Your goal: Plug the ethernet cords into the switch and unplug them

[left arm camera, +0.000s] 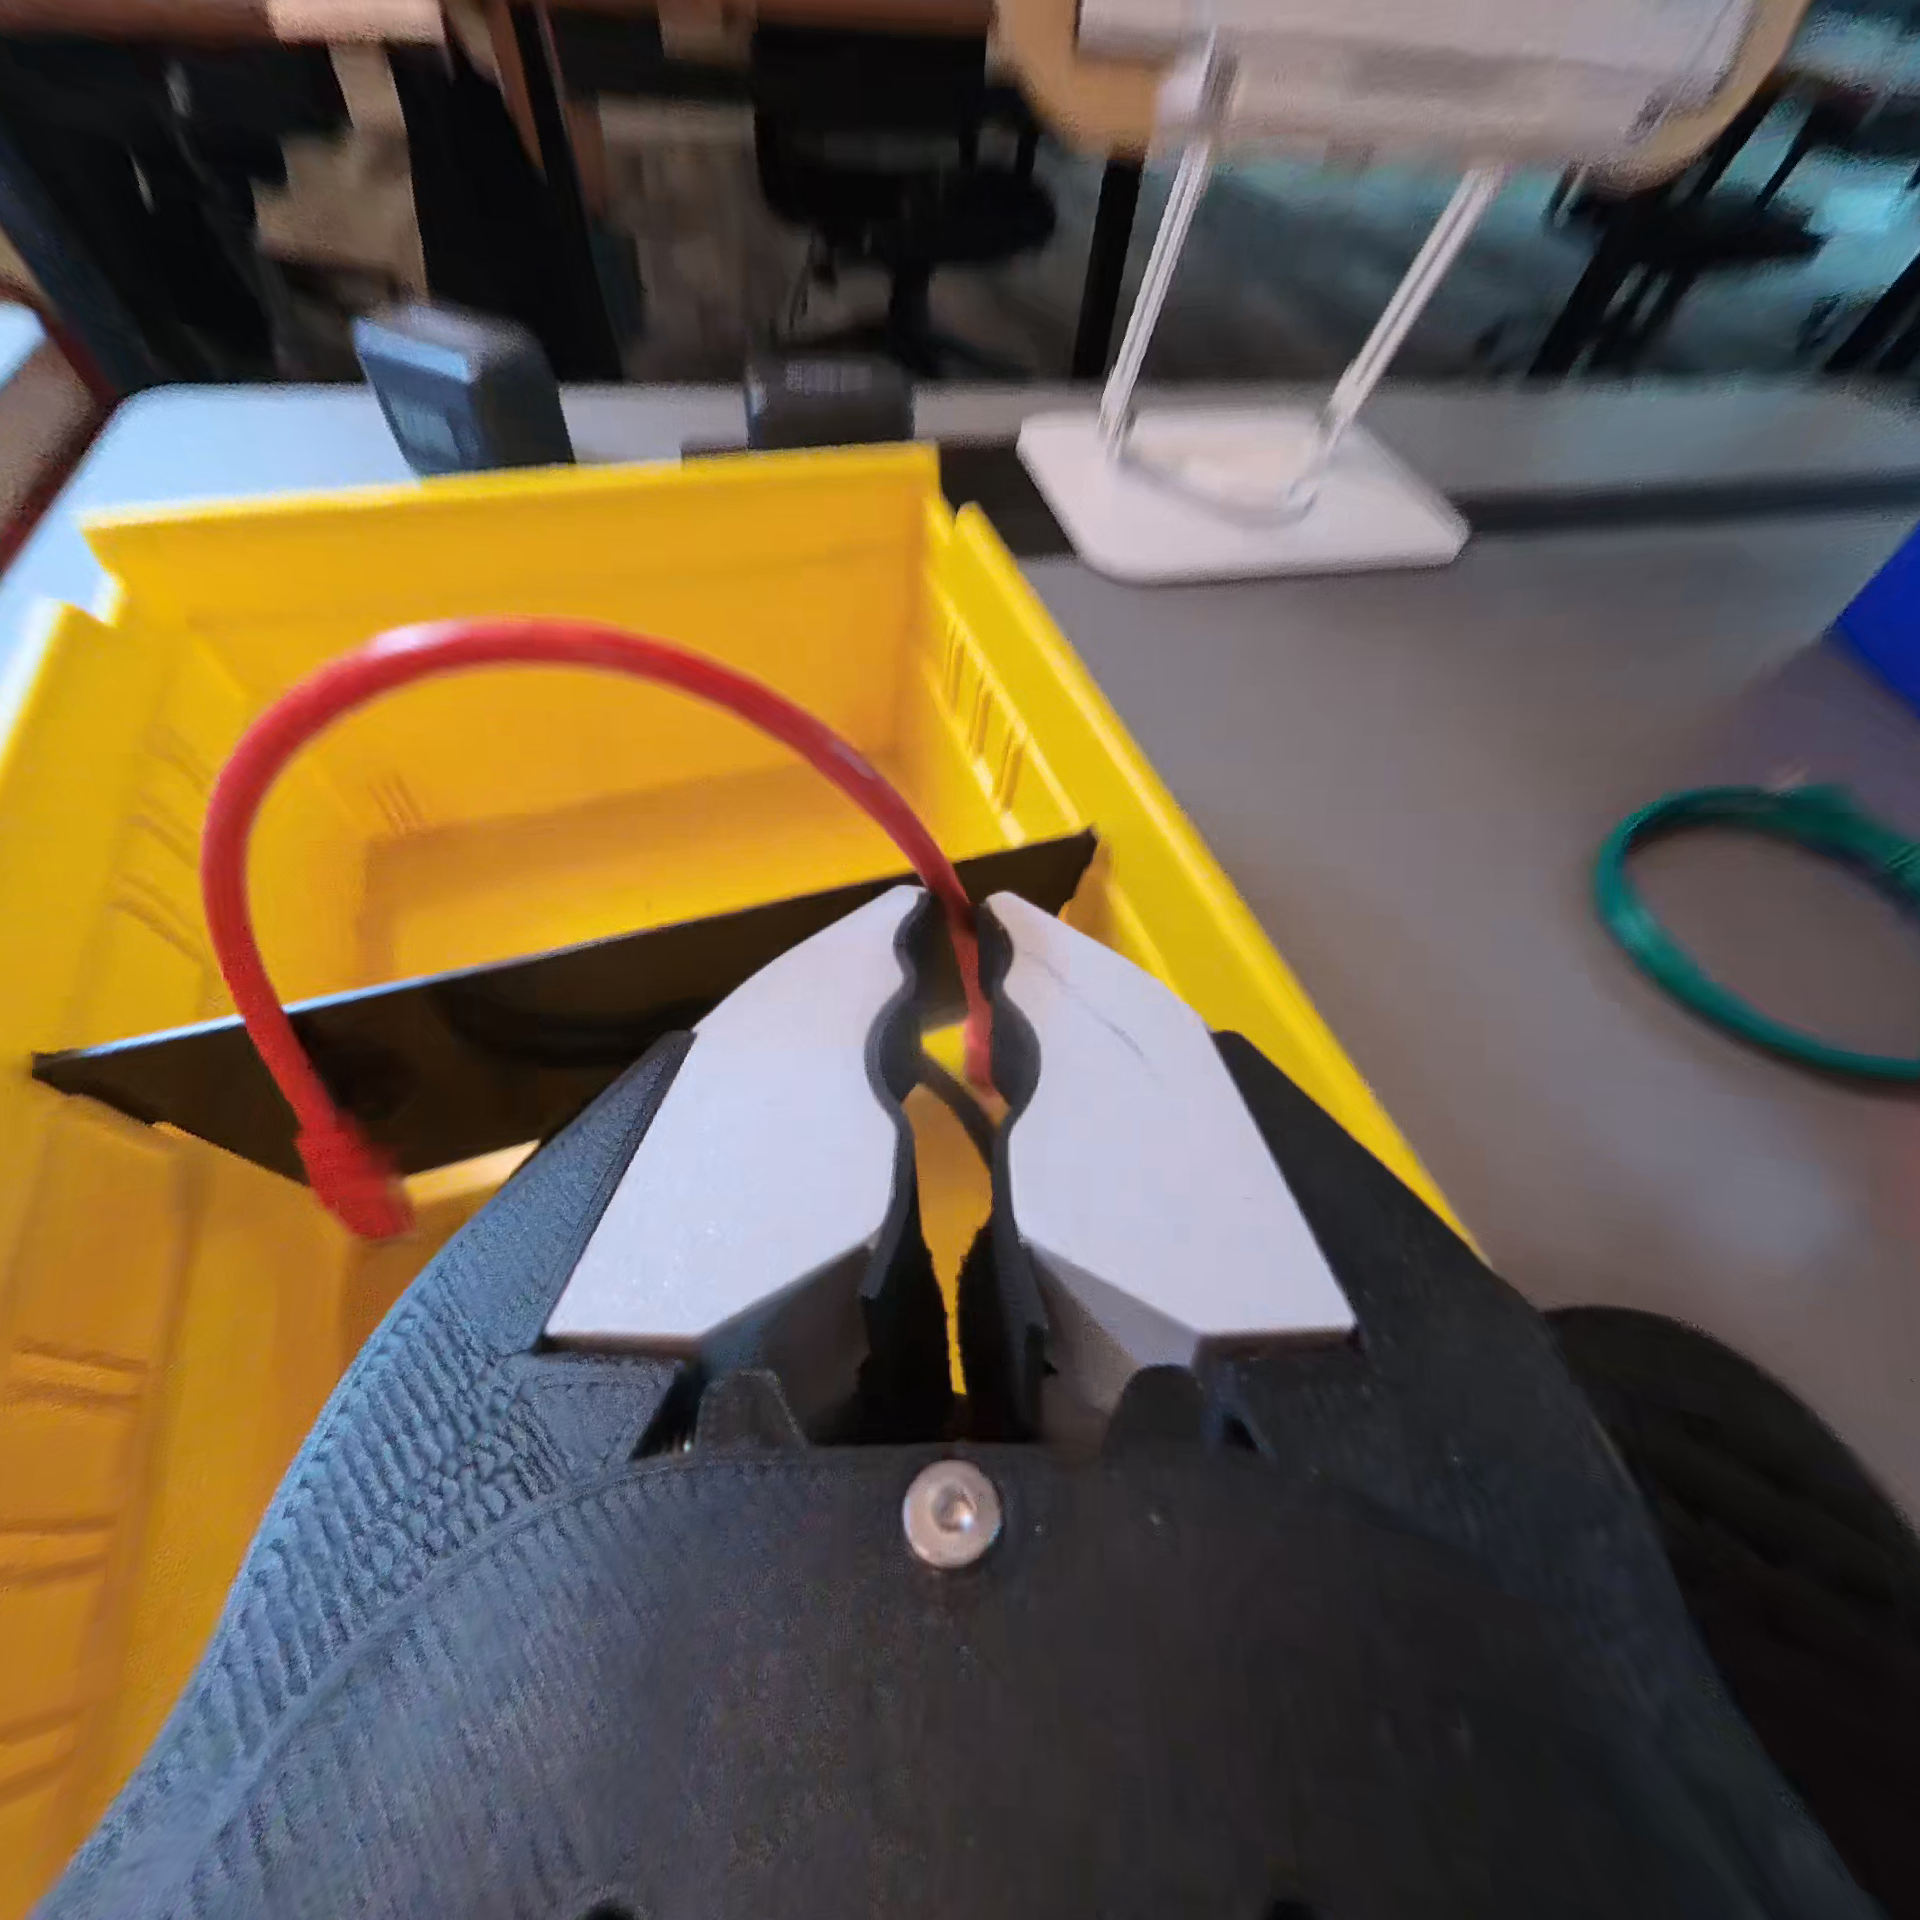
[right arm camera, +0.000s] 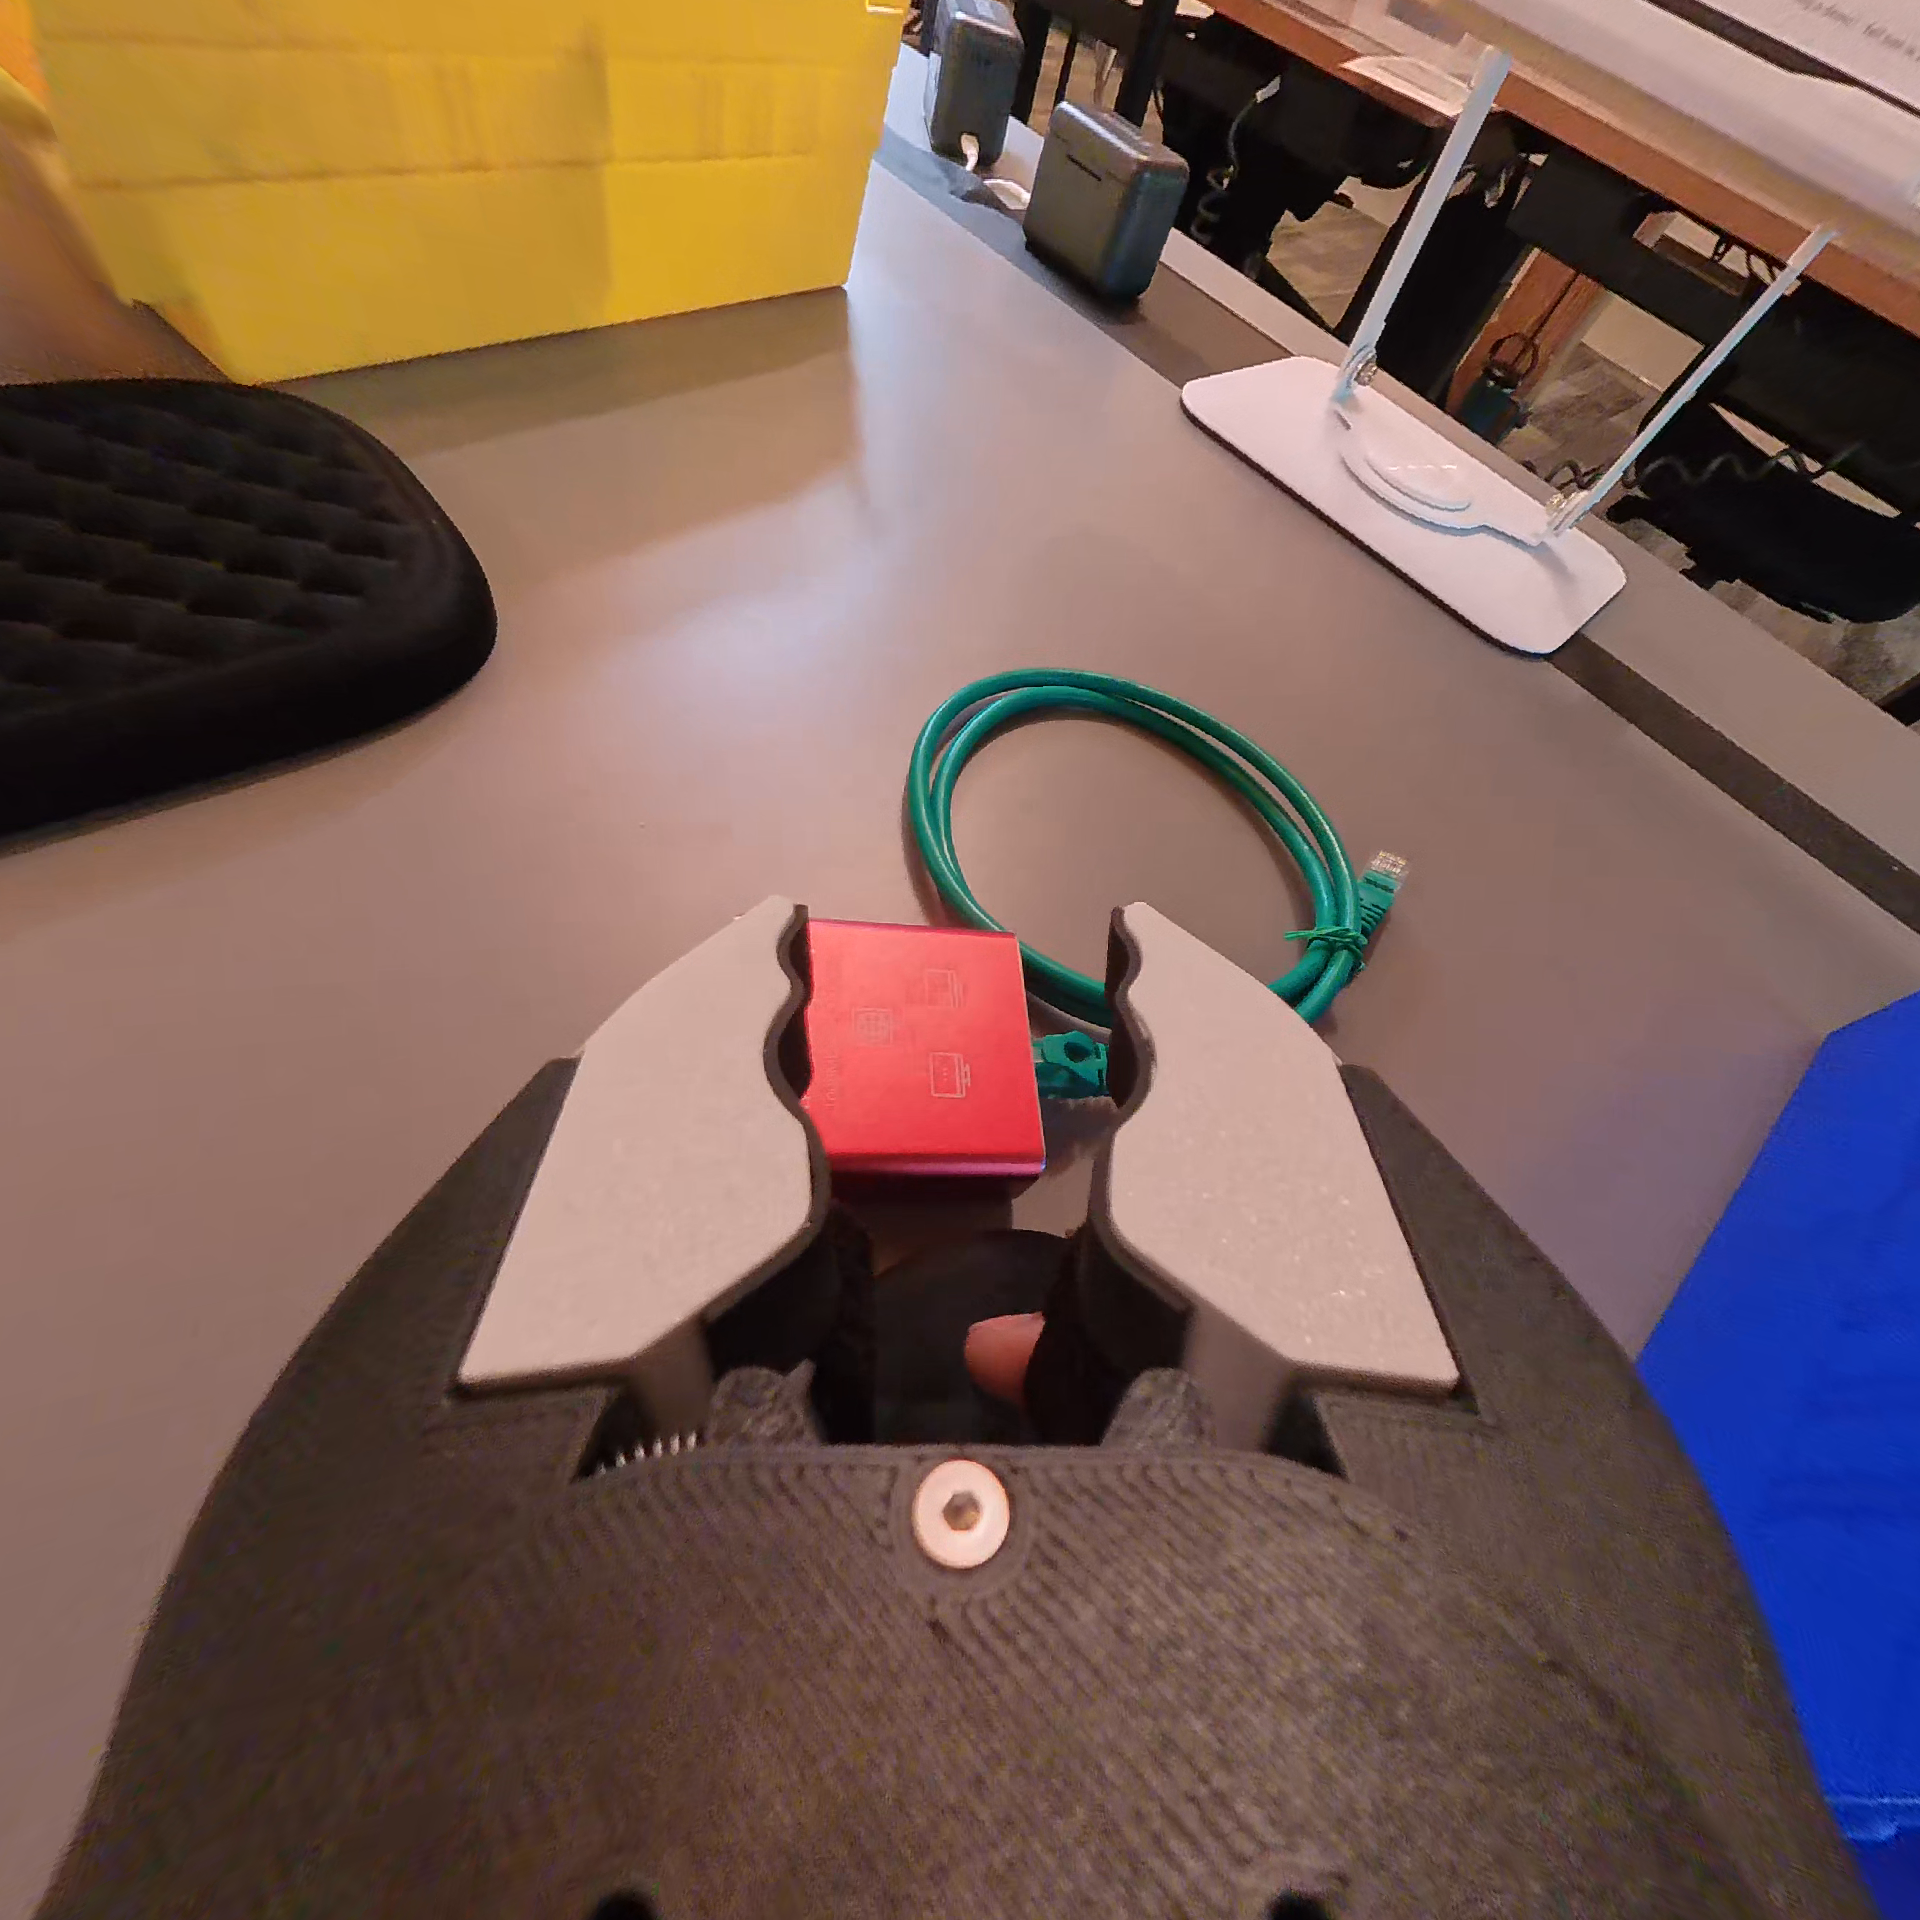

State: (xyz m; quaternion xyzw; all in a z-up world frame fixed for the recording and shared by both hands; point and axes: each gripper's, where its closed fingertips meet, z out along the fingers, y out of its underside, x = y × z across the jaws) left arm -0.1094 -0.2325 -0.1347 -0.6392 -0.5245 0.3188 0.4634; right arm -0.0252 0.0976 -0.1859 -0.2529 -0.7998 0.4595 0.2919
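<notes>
In the left wrist view, the left gripper (left arm camera: 956,925) fills the lower centre of the frame with its fingers (left arm camera: 769,1153) pressed nearly together, pinching a red ethernet cord (left arm camera: 499,649) at their tips. From there the cord arches up and to the left over a yellow bin (left arm camera: 582,561), and its red plug (left arm camera: 348,1179) hangs at the left in front of a black divider (left arm camera: 499,1029) that crosses the bin. At the right edge of this view a green ethernet cord (left arm camera: 1704,997) lies coiled on the grey counter (left arm camera: 1403,831), and a white stand (left arm camera: 1247,499) sits at the upper right, blurred. In the right wrist view, the right gripper (right arm camera: 956,935) has its fingers (right arm camera: 675,1132) spread apart around a small red switch (right arm camera: 925,1060), which lies against the left finger and clear of the right one. One plug of the green cord sits just beside the switch's right side; whether it is seated in a port cannot be told. The green coil lies on the counter behind the switch, in the middle of the frame, its other plug at the right. A blue object (right arm camera: 1787,1351) occupies the lower right edge, and a black padded mat (right arm camera: 208,582) the left.
</notes>
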